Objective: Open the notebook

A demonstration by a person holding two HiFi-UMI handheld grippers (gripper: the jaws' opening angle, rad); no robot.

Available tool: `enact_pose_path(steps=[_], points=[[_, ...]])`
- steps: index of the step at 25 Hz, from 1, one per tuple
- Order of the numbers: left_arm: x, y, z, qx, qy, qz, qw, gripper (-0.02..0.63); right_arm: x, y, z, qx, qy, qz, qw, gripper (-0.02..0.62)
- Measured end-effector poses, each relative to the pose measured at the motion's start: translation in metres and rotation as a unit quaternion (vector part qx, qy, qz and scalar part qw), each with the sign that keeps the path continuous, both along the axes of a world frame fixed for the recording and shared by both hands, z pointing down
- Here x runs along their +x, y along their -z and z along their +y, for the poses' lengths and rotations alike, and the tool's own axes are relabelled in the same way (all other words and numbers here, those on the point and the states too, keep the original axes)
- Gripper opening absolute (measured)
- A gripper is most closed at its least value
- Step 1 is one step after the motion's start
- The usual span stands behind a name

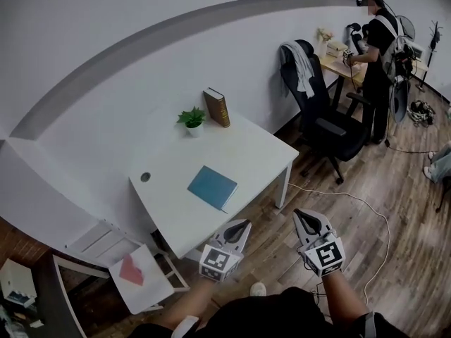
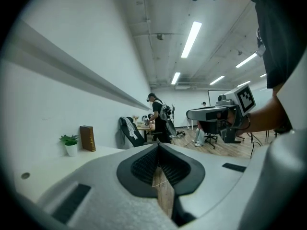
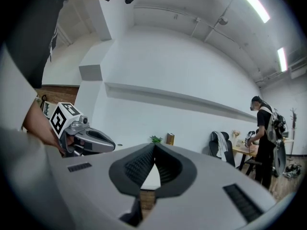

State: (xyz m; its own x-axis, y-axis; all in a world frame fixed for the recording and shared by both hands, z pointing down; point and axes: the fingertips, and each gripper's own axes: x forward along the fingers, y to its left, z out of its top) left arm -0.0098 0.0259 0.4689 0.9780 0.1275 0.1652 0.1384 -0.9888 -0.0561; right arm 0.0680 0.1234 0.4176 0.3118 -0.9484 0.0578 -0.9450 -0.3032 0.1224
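Note:
A teal notebook [image 1: 212, 187] lies closed on the white table [image 1: 246, 153], near its front edge. My left gripper [image 1: 244, 224] hovers over the wooden floor just off the table's front corner, below and right of the notebook, with its jaws shut on nothing. To its right, my right gripper [image 1: 301, 213] is also over the floor, shut and empty. In the left gripper view the left gripper [image 2: 158, 145] shows its pads closed together, with the right gripper [image 2: 211, 113] beside it. The right gripper [image 3: 154, 145] looks equally closed in its own view. Neither gripper view shows the notebook.
A small potted plant [image 1: 192, 119] and an upright brown book [image 1: 217, 107] stand at the table's far edge. A black office chair [image 1: 320, 118] and a person [image 1: 377, 62] at another desk are at the right. A white cable [image 1: 352, 203] crosses the floor. A white folding chair [image 1: 134, 270] sits lower left.

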Motion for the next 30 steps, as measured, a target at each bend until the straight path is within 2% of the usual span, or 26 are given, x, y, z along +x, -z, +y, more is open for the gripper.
enact_pose_path(steps=[4,13,22,30], points=[[0.015,0.0,-0.014,0.028,-0.003,-0.017,0.9995,0.006,0.014,-0.001,-0.016,-0.009,0.004,0.011,1.0,0.003],[0.048,-0.006,-0.047,0.025,0.034,-0.011,0.9991,0.006,0.063,-0.013,-0.049,-0.013,0.022,0.01,1.0,0.003],[0.108,-0.008,-0.105,0.013,0.102,-0.015,0.9945,0.006,0.131,-0.016,-0.11,-0.013,0.081,0.01,0.997,0.003],[0.159,-0.028,-0.143,0.003,0.152,-0.041,0.9875,0.006,0.195,-0.018,-0.162,-0.029,0.14,0.014,0.99,0.003]])
